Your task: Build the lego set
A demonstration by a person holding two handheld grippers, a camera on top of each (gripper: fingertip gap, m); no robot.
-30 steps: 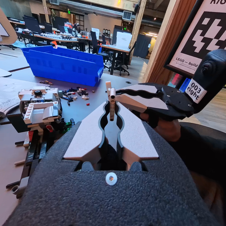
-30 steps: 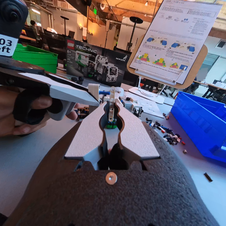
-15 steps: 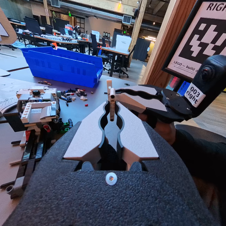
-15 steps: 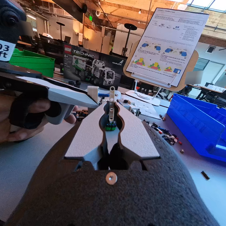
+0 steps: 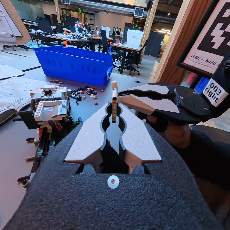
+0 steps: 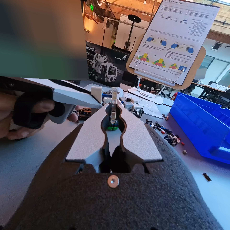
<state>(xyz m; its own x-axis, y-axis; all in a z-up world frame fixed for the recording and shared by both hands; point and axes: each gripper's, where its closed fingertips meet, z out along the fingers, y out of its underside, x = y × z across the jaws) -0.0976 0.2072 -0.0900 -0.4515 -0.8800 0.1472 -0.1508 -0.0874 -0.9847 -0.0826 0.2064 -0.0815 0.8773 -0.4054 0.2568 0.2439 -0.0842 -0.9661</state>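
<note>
My left gripper (image 5: 113,105) is shut on a tan beam with holes (image 5: 114,112), held upright above the table. My right gripper (image 6: 112,105) is shut on a thin light grey liftarm (image 6: 113,99). In the left wrist view the right gripper (image 5: 119,96) comes in from the right, its tips at the beam's top. In the right wrist view the left gripper (image 6: 99,100) comes in from the left, and a blue pin (image 6: 107,95) sticks out of its beam (image 6: 96,92) and reaches the liftarm's upper end. The partly built truck model (image 5: 49,107) stands on the table to the left.
Loose small pieces (image 5: 84,92) lie between the model and a blue bin (image 5: 74,66). An open instruction booklet (image 5: 11,94) lies at the left. The set's box (image 6: 105,64) and an instruction sheet on a stand (image 6: 168,49) stand behind. Green pieces (image 6: 112,127) sit below the liftarm.
Both grippers keep their pieces and stay tip to tip. The blue pin has come up against the thin liftarm. Both views have shifted a little.
</note>
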